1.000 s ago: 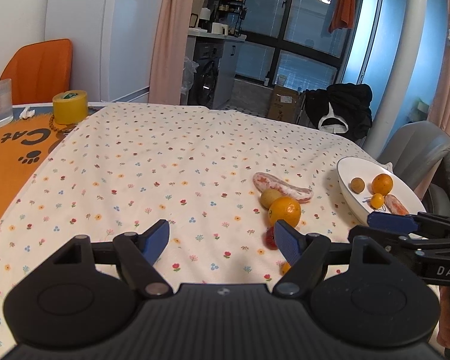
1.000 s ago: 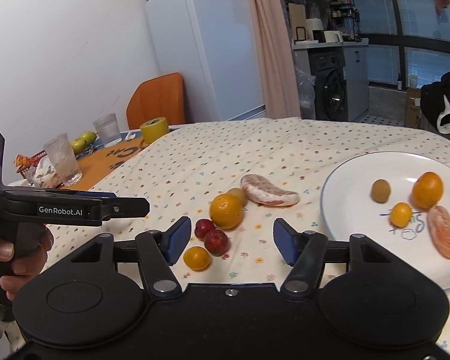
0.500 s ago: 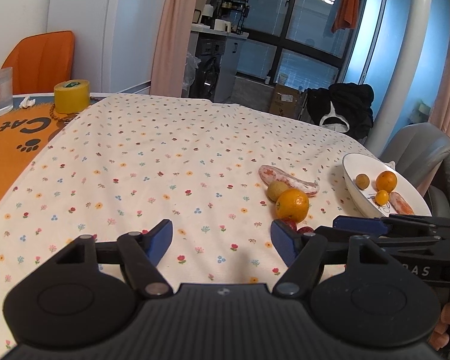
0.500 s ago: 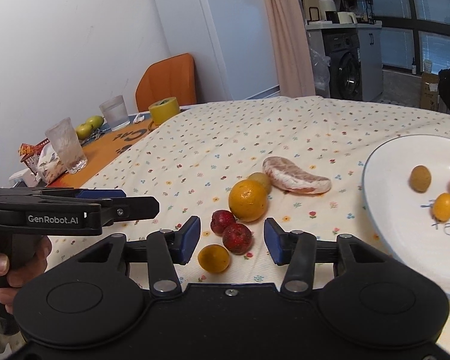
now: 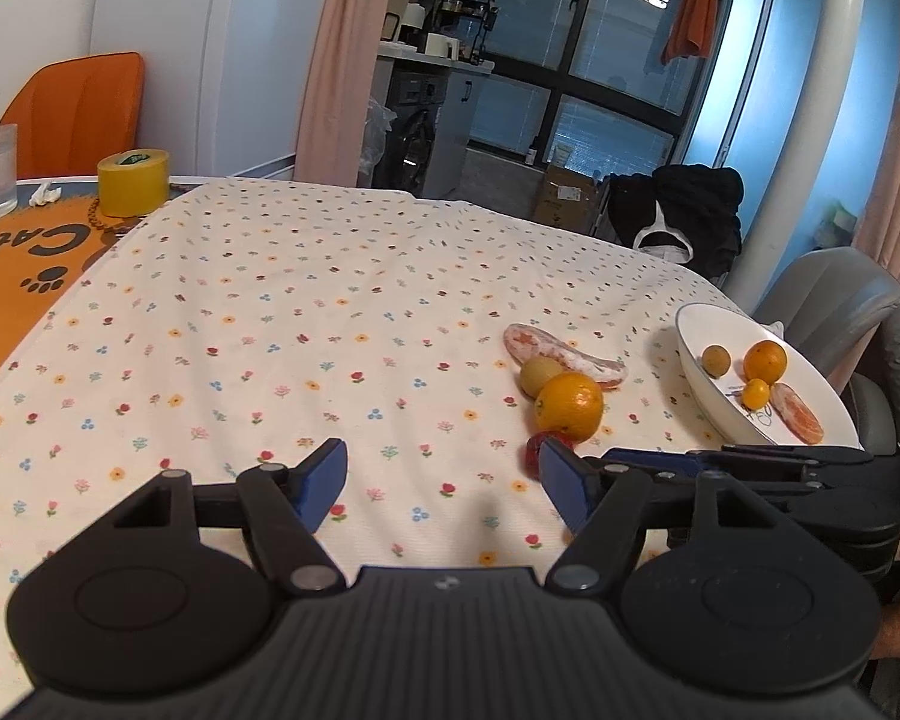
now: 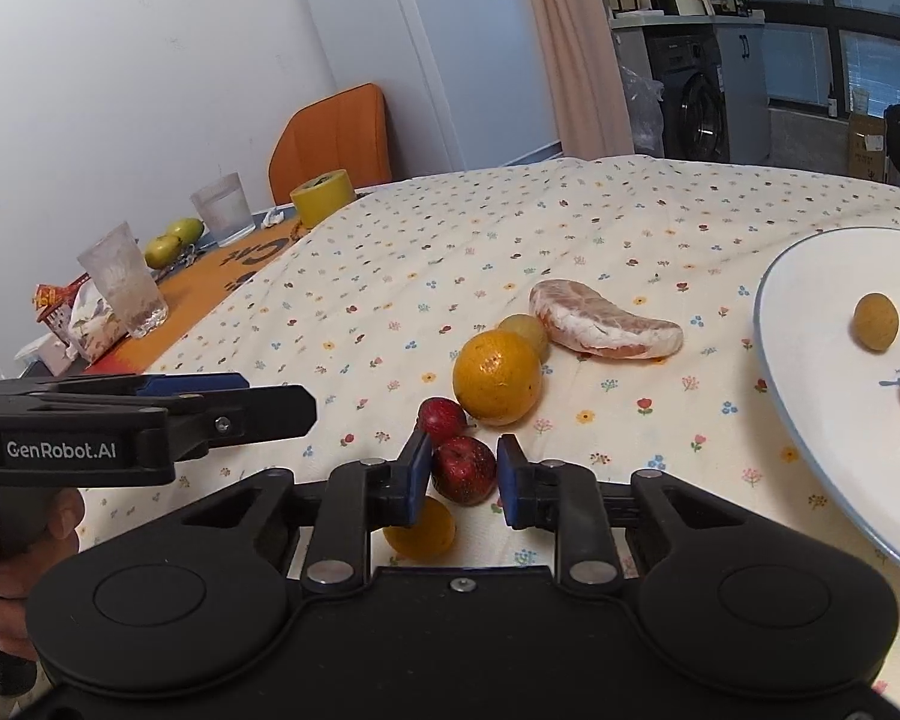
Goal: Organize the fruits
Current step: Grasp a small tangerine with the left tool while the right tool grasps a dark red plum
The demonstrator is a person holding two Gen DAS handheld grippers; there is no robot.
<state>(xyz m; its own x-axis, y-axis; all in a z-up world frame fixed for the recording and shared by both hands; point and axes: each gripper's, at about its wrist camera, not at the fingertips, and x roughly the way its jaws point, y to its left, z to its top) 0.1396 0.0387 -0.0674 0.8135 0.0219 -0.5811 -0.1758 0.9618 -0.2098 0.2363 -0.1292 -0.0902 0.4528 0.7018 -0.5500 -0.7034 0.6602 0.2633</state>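
Two grippers are up, but only one is in play. Start with the white plate point(image 6: 810, 468), out at three o'clock of your right gripper point(image 6: 464, 478), already carrying a few small fruits. On the floral tablecloth point(image 6: 510, 240), the peeled pomelo wedge point(image 6: 606, 321) lies long axis nine-to-three at about one o'clock, and the big orange point(image 6: 497, 377) sits dead ahead at twelve. Then the one that matters — the dark red plum point(image 6: 464, 469), right between your right fingers, the blue pads narrowed to either side of it and near its skin; whether they press yet, I cannot tell. A second red plum point(image 6: 442, 415) waits just beyond at eleven, a small orange fruit point(image 6: 420, 531) tucked under the left finger at seven. Your left gripper point(image 5: 444, 483) hangs spread wide over bare cloth — well off the fruit, so the right is plainly nearer.
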